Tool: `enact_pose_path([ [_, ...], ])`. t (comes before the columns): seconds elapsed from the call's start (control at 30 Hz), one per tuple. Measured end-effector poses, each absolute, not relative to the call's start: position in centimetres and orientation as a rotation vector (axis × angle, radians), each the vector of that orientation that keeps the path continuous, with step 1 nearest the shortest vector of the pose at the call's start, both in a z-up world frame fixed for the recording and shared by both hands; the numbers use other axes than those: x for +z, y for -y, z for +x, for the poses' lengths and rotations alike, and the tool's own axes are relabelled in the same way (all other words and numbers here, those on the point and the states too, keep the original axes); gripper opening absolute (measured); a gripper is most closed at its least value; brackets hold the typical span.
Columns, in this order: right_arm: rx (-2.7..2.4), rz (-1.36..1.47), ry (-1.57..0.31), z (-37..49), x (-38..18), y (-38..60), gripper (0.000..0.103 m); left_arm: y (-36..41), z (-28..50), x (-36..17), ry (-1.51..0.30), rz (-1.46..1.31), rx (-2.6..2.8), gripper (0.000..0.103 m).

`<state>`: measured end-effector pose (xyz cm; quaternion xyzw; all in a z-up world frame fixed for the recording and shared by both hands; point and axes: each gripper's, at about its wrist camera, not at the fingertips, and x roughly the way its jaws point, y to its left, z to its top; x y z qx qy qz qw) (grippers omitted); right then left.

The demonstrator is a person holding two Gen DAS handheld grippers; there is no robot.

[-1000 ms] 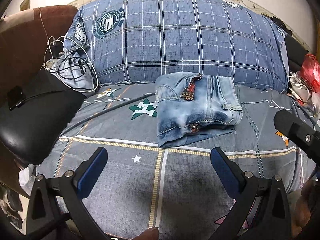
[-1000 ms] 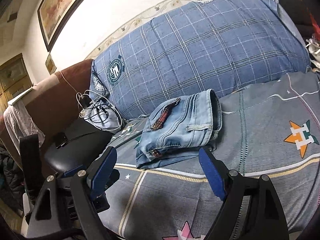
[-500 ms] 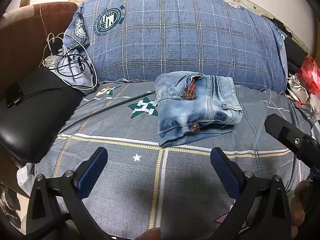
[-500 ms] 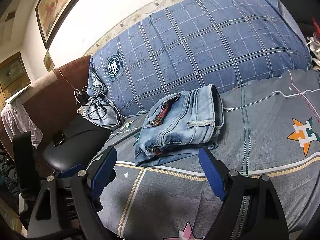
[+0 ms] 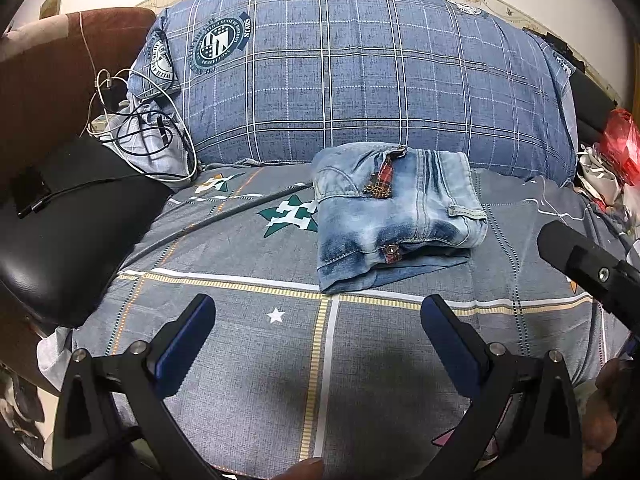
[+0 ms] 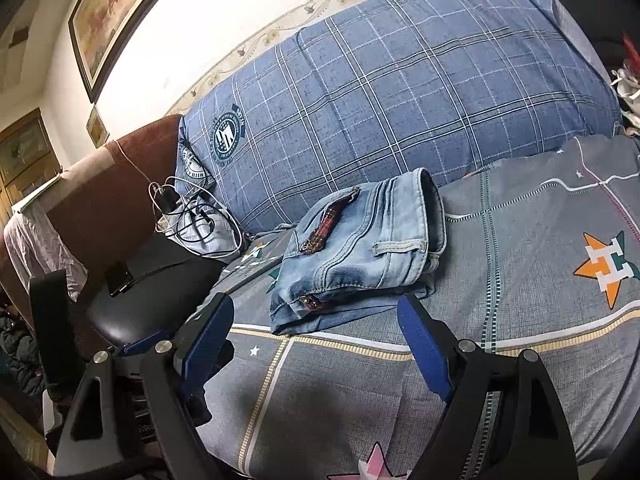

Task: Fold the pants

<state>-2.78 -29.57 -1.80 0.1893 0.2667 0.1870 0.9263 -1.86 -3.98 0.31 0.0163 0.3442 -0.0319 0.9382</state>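
Note:
Light-blue denim pants (image 5: 394,216) lie folded into a compact stack on the grey patterned bed sheet (image 5: 240,360), close to the big pillow. The same stack of pants (image 6: 360,256) shows in the right wrist view, just beyond the fingertips. My left gripper (image 5: 318,334) is open, held back from the pants over the sheet, nothing between its blue pads. My right gripper (image 6: 316,336) is open too, empty, hovering near the front edge of the stack. In the left wrist view the right gripper's black body (image 5: 588,268) pokes in from the right.
A large blue plaid pillow (image 5: 360,80) stands behind the pants. A tangle of charger cables (image 5: 140,136) and a black chair seat (image 5: 68,232) are at the left. A red plastic bag (image 5: 620,140) and clutter sit at the right. A thin dark cable (image 5: 224,216) crosses the sheet.
Both grippers have drifted slightly back and apart from the pants; the right gripper's body sits a little lower in the left wrist view. The pants have not moved.

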Motion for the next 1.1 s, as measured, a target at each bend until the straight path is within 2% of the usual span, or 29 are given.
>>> enact_pose_path([
  [1.1, 0.381, 0.409, -0.565, -2.12, -2.12, 30.26, 0.084, 3.72, -1.61, 0.03, -0.705, 0.026, -0.043, 0.102],
])
